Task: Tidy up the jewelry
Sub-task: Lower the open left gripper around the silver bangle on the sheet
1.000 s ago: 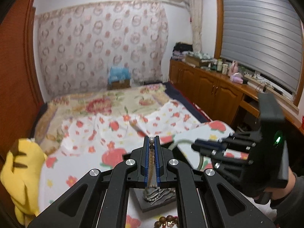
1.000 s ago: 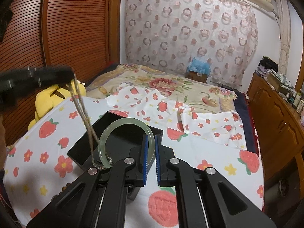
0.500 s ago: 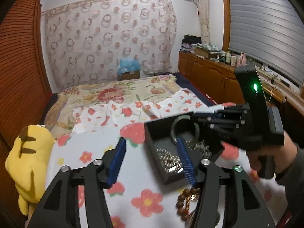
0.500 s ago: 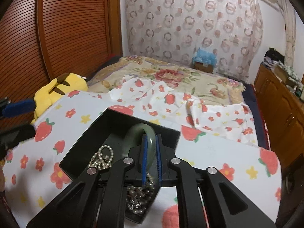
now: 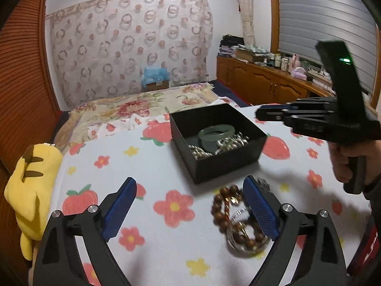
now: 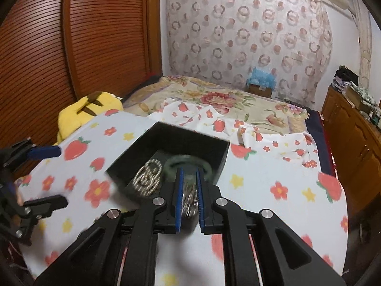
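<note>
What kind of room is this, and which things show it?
Most likely a home bedroom. A bed with a floral cover fills the middle, a yellow plush toy lies beside it, and wooden cabinets with bottles on top run under the shuttered window.

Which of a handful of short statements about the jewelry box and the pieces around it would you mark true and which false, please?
1. The green bangle lies inside the black box. True.
2. The brown bead bracelet is in the box. False: it lies on the strawberry-print cloth, in front of the box.
3. The left gripper has nothing between its fingers. True: its jaws are opening over bare cloth.
4. The box has a lid on it. False: it stands open at the top.
5. A silver chain lies in the box beside the bangle. True.
</note>
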`<move>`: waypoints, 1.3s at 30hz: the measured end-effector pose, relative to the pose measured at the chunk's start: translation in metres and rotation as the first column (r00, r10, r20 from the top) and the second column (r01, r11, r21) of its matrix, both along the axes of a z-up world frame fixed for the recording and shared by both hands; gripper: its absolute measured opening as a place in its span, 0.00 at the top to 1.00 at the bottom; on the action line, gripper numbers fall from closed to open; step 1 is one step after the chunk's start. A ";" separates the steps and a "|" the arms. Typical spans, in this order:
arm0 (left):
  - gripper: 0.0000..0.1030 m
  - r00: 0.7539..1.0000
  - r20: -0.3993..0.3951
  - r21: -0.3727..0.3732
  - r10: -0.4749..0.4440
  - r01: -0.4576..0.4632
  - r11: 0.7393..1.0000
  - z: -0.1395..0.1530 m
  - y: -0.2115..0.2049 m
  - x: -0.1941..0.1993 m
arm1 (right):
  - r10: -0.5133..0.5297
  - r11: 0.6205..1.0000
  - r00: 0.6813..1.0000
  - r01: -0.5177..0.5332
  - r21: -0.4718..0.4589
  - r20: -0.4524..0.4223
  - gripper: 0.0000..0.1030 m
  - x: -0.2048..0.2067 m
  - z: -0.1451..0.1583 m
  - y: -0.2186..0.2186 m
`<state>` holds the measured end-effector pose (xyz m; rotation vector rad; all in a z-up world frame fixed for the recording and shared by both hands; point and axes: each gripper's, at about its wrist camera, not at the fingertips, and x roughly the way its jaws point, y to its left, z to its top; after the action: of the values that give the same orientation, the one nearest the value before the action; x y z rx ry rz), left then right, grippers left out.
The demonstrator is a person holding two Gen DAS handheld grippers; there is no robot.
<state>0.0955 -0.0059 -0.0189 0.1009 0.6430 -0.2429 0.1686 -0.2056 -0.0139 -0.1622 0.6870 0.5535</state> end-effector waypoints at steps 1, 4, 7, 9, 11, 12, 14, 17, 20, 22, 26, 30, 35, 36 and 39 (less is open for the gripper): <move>0.15 1.000 -0.003 -0.002 -0.001 0.001 1.000 -0.002 -0.002 -0.005 | -0.001 1.000 1.000 0.001 0.009 0.000 0.88 -0.008 0.000 -0.004; 0.13 1.000 -0.025 -0.023 -0.006 0.005 1.000 -0.007 -0.006 -0.016 | 0.004 0.999 1.000 -0.003 0.044 -0.009 0.88 -0.039 -0.003 -0.019; 0.11 0.998 -0.065 -0.036 -0.018 0.016 0.999 -0.016 -0.009 -0.023 | 0.000 0.997 0.999 0.003 0.073 -0.032 0.88 -0.062 -0.012 -0.033; 0.10 0.997 -0.077 -0.037 -0.027 0.024 0.999 -0.021 -0.012 -0.028 | -0.001 0.998 1.000 0.002 0.066 -0.026 0.88 -0.077 -0.017 -0.038; 0.10 0.996 -0.088 -0.024 -0.025 0.023 0.999 -0.025 -0.015 -0.031 | -0.010 0.999 1.000 0.011 0.053 -0.027 0.88 -0.089 -0.022 -0.045; 0.10 0.995 -0.095 -0.018 -0.028 0.026 0.999 -0.027 -0.017 -0.034 | -0.014 0.998 0.999 0.015 0.053 -0.031 0.88 -0.092 -0.025 -0.046; 0.10 0.994 -0.102 -0.009 -0.032 0.031 0.999 -0.029 -0.020 -0.037 | -0.027 0.998 0.999 0.030 0.058 -0.044 0.88 -0.099 -0.030 -0.051; 0.10 0.993 -0.111 0.011 -0.038 0.039 0.999 -0.030 -0.025 -0.040 | -0.041 0.997 0.998 0.045 0.065 -0.053 0.74 -0.111 -0.036 -0.056; 0.10 0.991 -0.123 0.021 -0.051 0.054 0.998 -0.033 -0.032 -0.041 | -0.058 0.995 0.997 0.062 0.080 -0.055 0.64 -0.119 -0.039 -0.060; 0.10 0.989 -0.136 0.033 -0.055 0.061 0.998 -0.036 -0.038 -0.039 | -0.057 0.994 0.996 0.063 0.086 -0.065 0.64 -0.125 -0.043 -0.060; 0.10 0.985 -0.161 0.049 -0.067 0.075 0.996 -0.041 -0.047 -0.033 | -0.045 0.997 0.997 0.049 0.066 -0.064 0.63 -0.133 -0.047 -0.055; 0.10 0.981 -0.175 0.054 -0.079 0.090 0.994 -0.045 -0.055 -0.027 | -0.035 0.998 0.997 0.039 0.055 -0.070 0.63 -0.136 -0.053 -0.050; 0.20 0.980 -0.183 0.075 -0.080 0.095 0.993 -0.047 -0.063 -0.019 | -0.032 0.998 0.998 0.034 0.046 -0.054 0.63 -0.139 -0.054 -0.047; 0.23 0.978 -0.189 0.079 -0.082 0.099 0.992 -0.047 -0.066 -0.018 | -0.032 0.998 0.998 0.034 0.044 -0.056 0.63 -0.139 -0.055 -0.047; 0.25 0.978 -0.193 0.101 -0.077 0.098 0.990 -0.049 -0.071 -0.015 | -0.021 0.999 0.998 0.023 0.035 -0.052 0.63 -0.139 -0.056 -0.044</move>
<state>0.0806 -0.0768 -0.0679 0.2145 0.8415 -0.3050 0.0295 -0.2501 -0.0696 -0.1068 0.7277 0.5499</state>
